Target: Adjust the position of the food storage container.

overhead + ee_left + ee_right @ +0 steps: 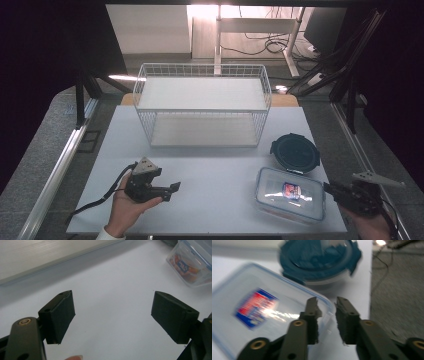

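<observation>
A clear plastic rectangular box [290,195] with rounded corners and a glossy snap-on lid is lying flat on the matte white table [220,175], a red and blue label showing through its lid. Every other place is told from this box. Just behind it, close to its far edge, a round container with a dark teal lid [294,153] is sitting, its rim ringed by clip tabs. Well beyond the box and to its left, a white wire basket rack [202,102] with two shelves is standing upright. At the box's right end the right gripper [334,189] is hanging in a hand, and in the right gripper view its two black, rough-padded jaws are standing narrowly apart over the box's near corner; they are clamping on nothing, and whether one pad is touching the lid cannot be told through the blur. Well to the left of the box the left gripper [172,189] is resting in a hand, its blocky rubbery jaws spread wide over bare table
</observation>
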Action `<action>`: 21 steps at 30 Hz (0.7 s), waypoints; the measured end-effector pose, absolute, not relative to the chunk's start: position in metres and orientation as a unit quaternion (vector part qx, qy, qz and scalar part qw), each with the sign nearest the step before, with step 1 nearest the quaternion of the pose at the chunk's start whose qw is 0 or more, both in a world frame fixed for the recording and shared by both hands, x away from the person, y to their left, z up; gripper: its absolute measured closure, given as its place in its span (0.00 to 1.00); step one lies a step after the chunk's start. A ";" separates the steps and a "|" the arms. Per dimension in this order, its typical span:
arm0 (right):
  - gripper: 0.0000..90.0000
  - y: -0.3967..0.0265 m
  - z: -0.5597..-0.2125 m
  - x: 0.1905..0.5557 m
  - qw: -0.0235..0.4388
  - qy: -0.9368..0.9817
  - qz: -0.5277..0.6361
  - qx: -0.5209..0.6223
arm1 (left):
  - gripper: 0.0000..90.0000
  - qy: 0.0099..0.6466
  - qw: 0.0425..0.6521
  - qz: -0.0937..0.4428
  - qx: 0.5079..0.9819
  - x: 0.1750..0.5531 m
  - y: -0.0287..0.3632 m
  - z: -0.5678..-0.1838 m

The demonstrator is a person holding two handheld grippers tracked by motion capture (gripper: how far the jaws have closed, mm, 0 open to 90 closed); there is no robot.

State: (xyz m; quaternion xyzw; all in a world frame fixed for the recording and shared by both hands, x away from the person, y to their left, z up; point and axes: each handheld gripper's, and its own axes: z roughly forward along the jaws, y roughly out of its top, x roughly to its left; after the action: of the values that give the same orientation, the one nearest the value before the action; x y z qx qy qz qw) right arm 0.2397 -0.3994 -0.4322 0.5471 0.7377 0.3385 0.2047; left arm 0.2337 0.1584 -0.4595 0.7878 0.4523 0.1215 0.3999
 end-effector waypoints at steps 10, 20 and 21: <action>0.99 -0.414 -0.462 0.260 0.191 0.747 0.288 0.568 | 0.20 0.448 0.392 0.123 0.794 0.233 0.158 -0.461; 0.99 -0.407 -0.463 0.260 0.182 0.766 0.287 0.546 | 0.20 0.451 0.388 0.116 0.795 0.234 0.156 -0.464; 0.99 -0.406 -0.464 0.260 0.182 0.767 0.288 0.544 | 0.21 0.451 0.389 0.117 0.795 0.234 0.156 -0.464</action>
State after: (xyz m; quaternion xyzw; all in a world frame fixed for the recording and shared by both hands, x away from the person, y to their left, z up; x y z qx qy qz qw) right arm 0.2595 -0.4060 -0.4635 0.5439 0.7671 0.2877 0.1815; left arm 0.2340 0.1562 -0.4641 0.7947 0.4513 0.1168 0.3888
